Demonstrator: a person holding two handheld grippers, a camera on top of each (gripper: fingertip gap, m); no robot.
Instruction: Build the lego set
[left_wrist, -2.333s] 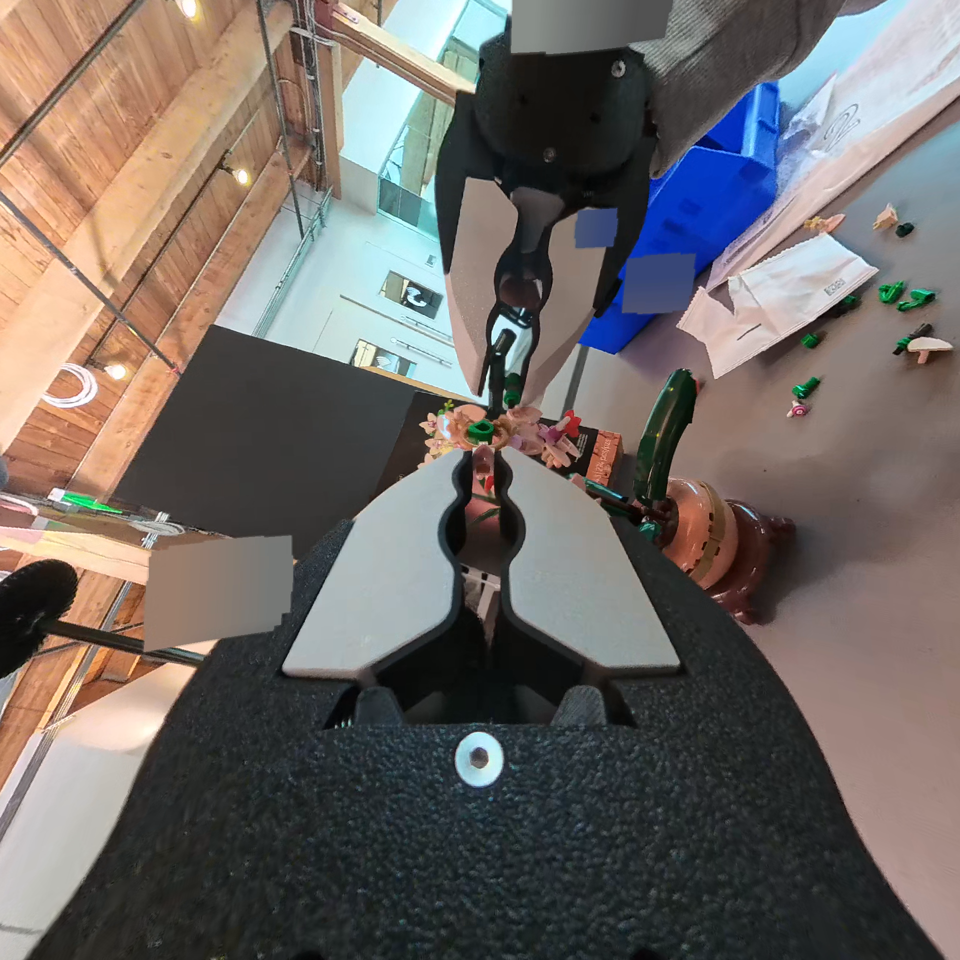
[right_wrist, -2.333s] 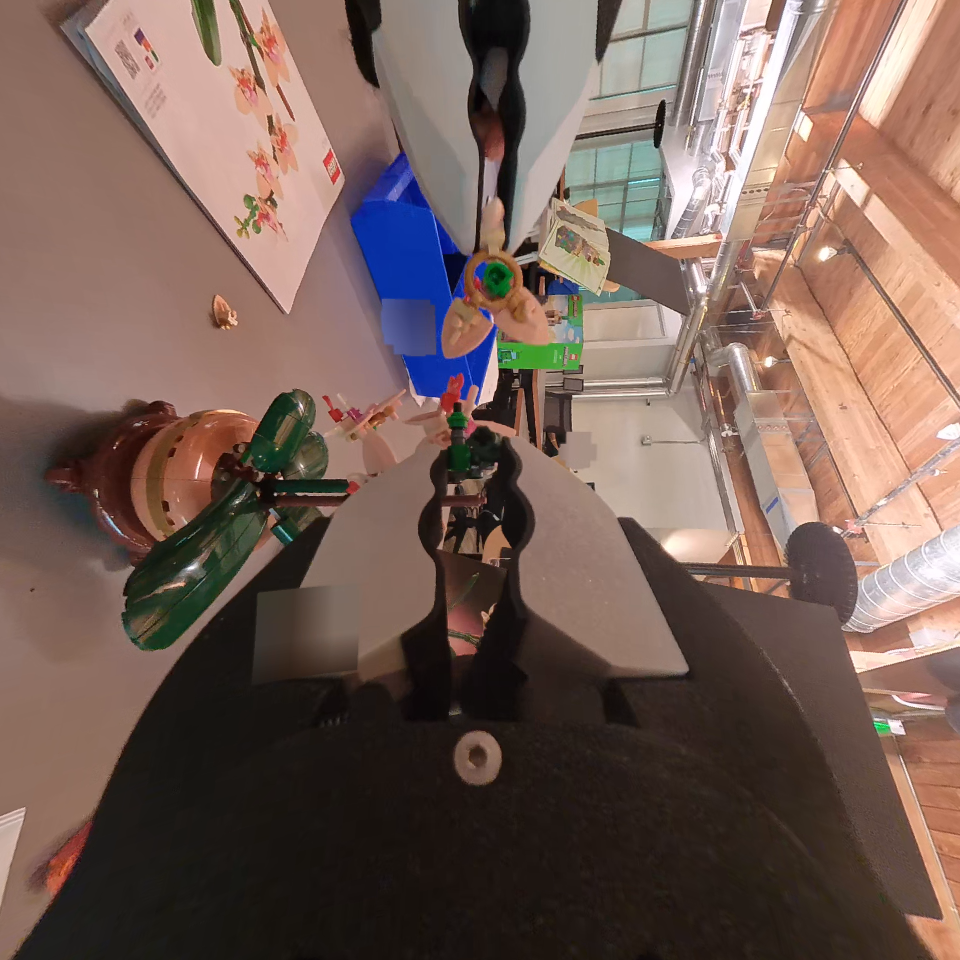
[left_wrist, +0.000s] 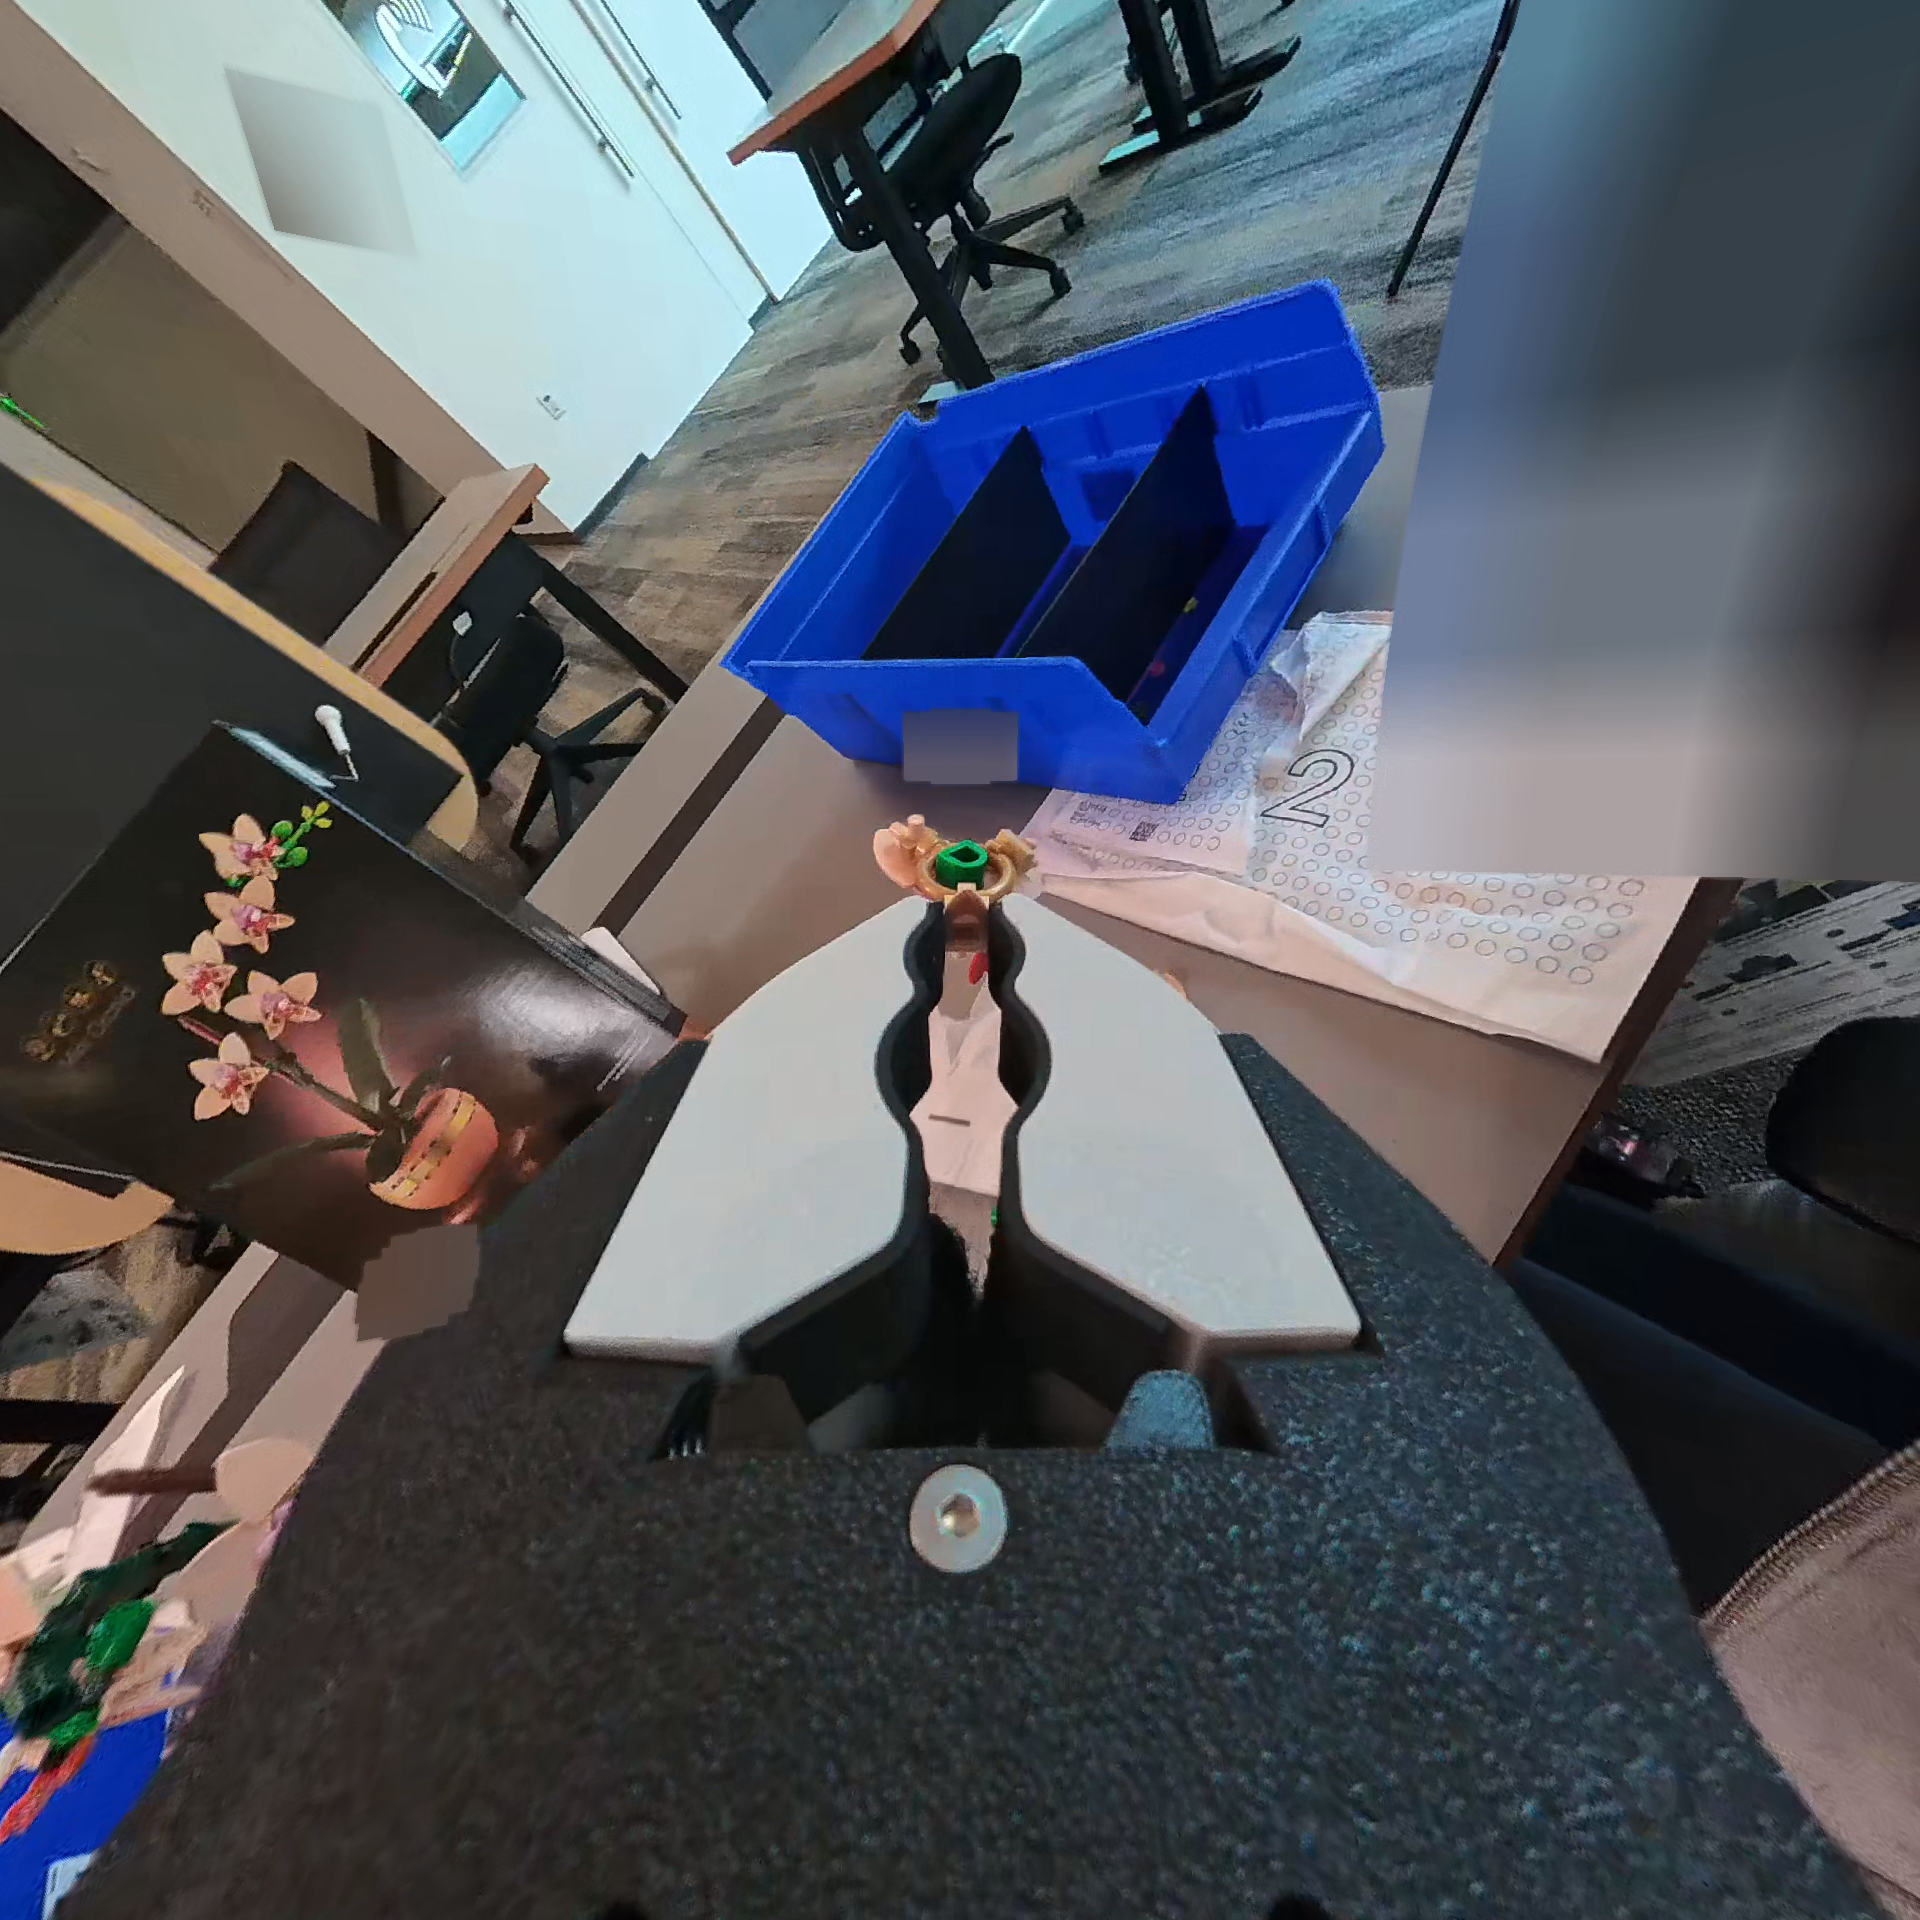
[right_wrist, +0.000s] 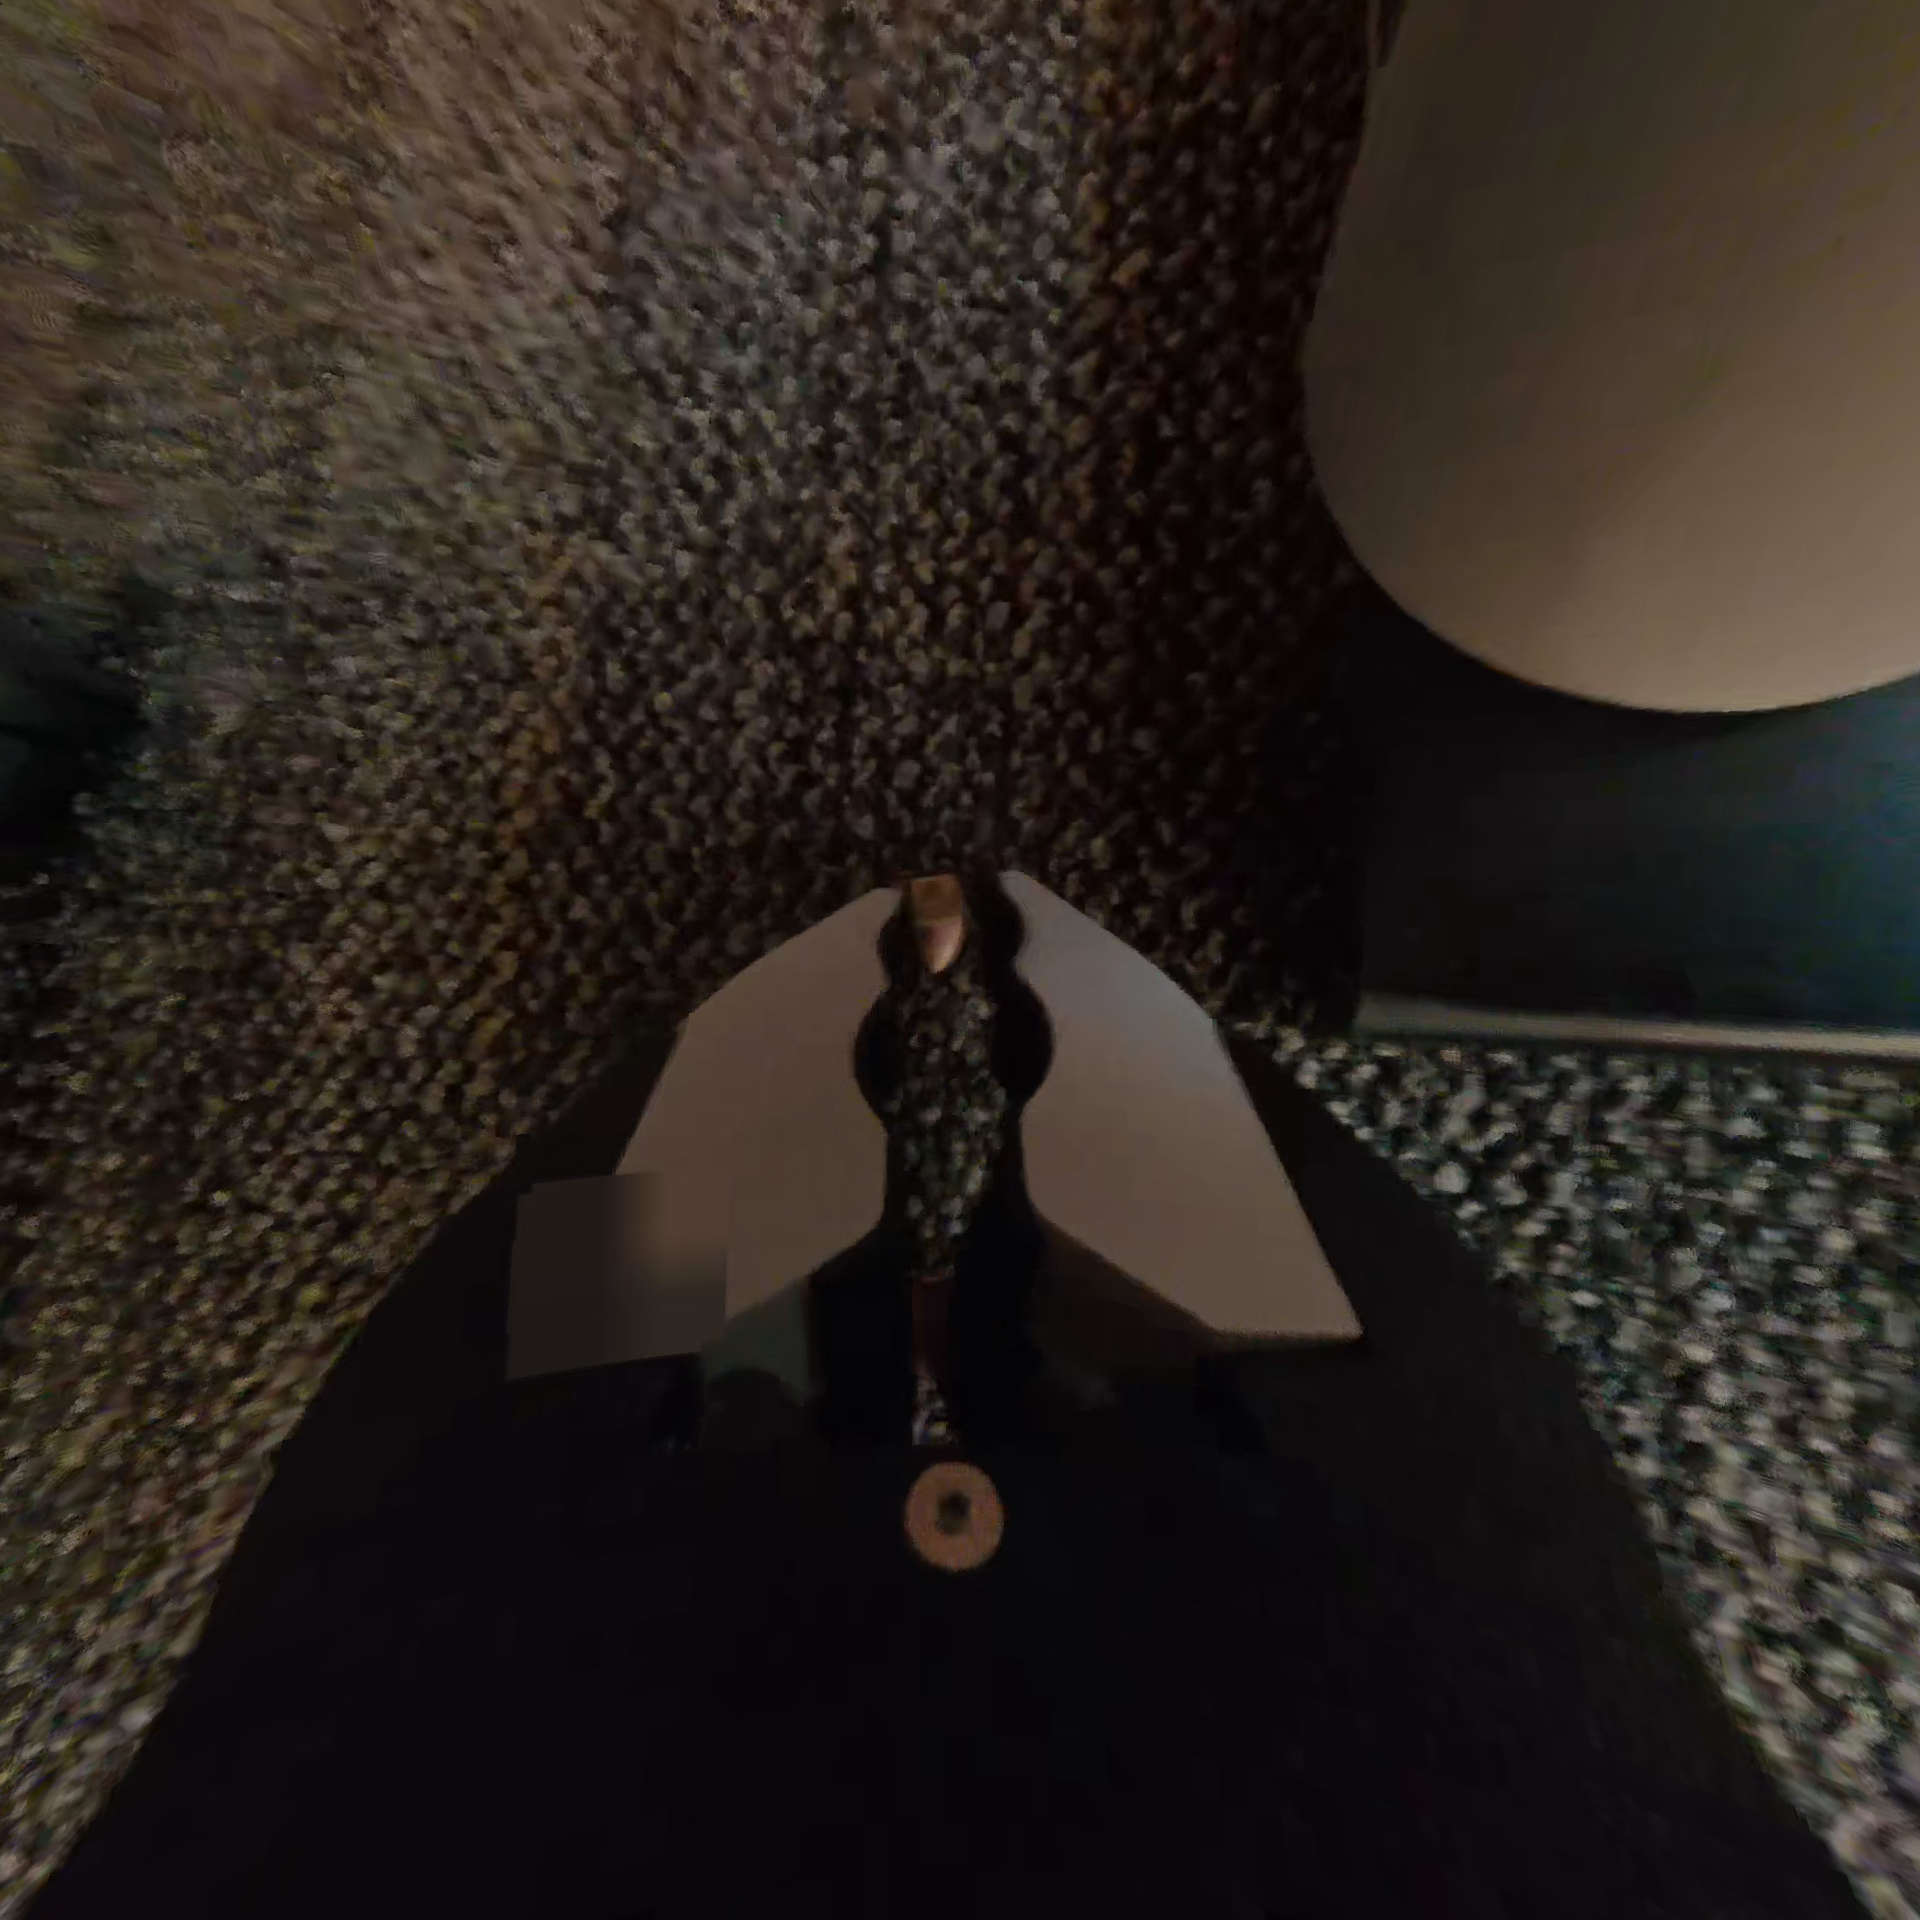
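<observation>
My left gripper (left_wrist: 961, 912) is shut on a small lego flower (left_wrist: 956, 864) with pale pink petals, a gold ring and a green centre, held in the air above the grey table (left_wrist: 727, 831). A blurred part of the orchid build (left_wrist: 88, 1642) shows at the lower left. The right wrist view is dark. My right gripper (right_wrist: 940, 904) is shut on a small pale pink piece (right_wrist: 935, 930), close against speckled knitted fabric (right_wrist: 727, 520). Neither gripper shows in the other's view.
A blue divided bin (left_wrist: 1060, 582) stands at the table's far edge. Crumpled paper bags (left_wrist: 1403, 914) lie to its right and the dark lego box (left_wrist: 260, 1018) stands at the left. A pale rounded surface (right_wrist: 1662, 364) and speckled carpet (right_wrist: 1714, 1299) lie right of my right gripper.
My left gripper has turned from facing the right gripper to look over the table, flower still held. My right gripper has swung away from the table to knitted fabric; the green stem no longer shows.
</observation>
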